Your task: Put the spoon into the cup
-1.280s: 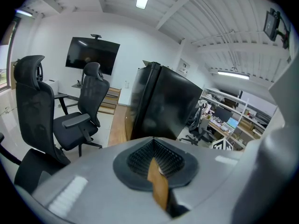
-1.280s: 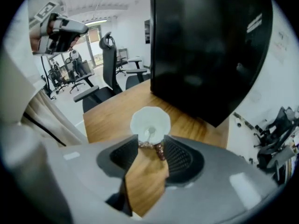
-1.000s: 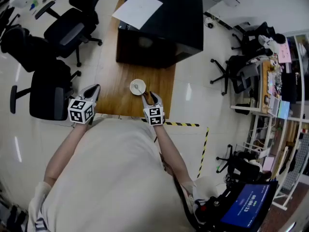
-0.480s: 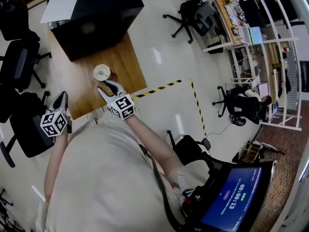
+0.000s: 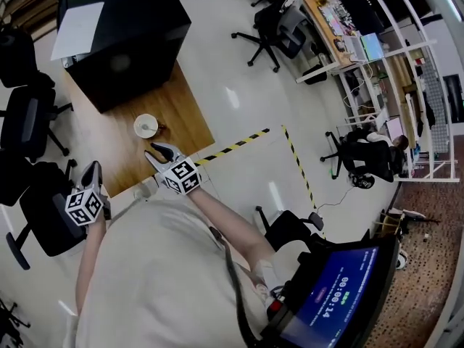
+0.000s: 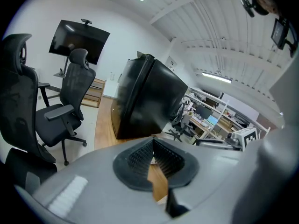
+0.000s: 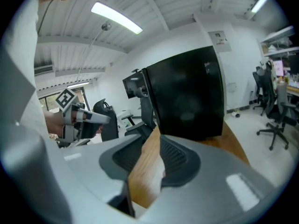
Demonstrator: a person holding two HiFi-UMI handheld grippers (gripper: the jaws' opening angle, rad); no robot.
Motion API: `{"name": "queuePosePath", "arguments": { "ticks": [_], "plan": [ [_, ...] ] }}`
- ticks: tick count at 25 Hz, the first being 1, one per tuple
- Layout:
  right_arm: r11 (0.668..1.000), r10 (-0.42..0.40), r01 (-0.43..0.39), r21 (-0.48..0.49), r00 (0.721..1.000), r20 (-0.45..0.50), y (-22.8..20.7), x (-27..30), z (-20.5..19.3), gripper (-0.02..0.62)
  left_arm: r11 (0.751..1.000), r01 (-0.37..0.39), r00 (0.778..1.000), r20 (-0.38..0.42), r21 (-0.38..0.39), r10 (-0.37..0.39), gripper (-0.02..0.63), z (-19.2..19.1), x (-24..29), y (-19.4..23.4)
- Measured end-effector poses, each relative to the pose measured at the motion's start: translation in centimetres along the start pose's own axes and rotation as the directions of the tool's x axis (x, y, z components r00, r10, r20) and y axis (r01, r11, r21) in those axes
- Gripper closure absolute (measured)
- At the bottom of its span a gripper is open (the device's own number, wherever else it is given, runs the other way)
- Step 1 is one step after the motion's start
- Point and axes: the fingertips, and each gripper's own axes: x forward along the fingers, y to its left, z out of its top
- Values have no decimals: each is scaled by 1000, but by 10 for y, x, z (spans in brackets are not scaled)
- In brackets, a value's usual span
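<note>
A white cup [image 5: 146,125] stands on the wooden table [image 5: 177,111] with the spoon [image 5: 148,128] lying inside it, small in the head view. My right gripper [image 5: 161,153] hovers a short way on the near side of the cup, apart from it. Its jaws have just been closing, and bare wood shows in the gap between them [image 7: 156,141], so they are open and hold nothing. My left gripper [image 5: 90,172] hangs off the table's left edge, its fingertips meeting, with nothing in them [image 6: 153,143]. The cup is hidden in both gripper views.
A big black box [image 5: 119,42] with a white sheet of paper [image 5: 78,29] on top fills the far end of the table. Black office chairs [image 5: 32,118] stand left of it. Yellow-black tape [image 5: 232,147] marks the floor on the right.
The right gripper has drawn back from the cup's near rim and lifted, with its jaws narrower. The left gripper has sunk a little. The head view has swung round.
</note>
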Motion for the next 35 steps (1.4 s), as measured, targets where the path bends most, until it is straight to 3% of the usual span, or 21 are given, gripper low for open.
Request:
{"name": "queuePosePath", "arguments": {
  "ticks": [4,10,18,24,35],
  "plan": [
    [998,48,-49,46,999,27,-5,-11,6,477,999,-29,1000,4,17,29,603,-3,-1,-17],
    [991,127,-129,32,990,55,-6,-24,18,488,997,-63,998,11,50,63,603,-17,-7,-50],
    [980,181,-186,71,981,69,-41,-99,5,494,994,-83,997,7,73,83,603,-51,7,-125],
    [980,156,-165,112,984,88,-89,-151,-12,495,990,-81,997,16,115,80,603,-69,22,-170],
    [978,85,-110,178,986,142,-163,-239,-30,496,988,-154,988,8,26,154,602,-151,0,-235]
  ]
}}
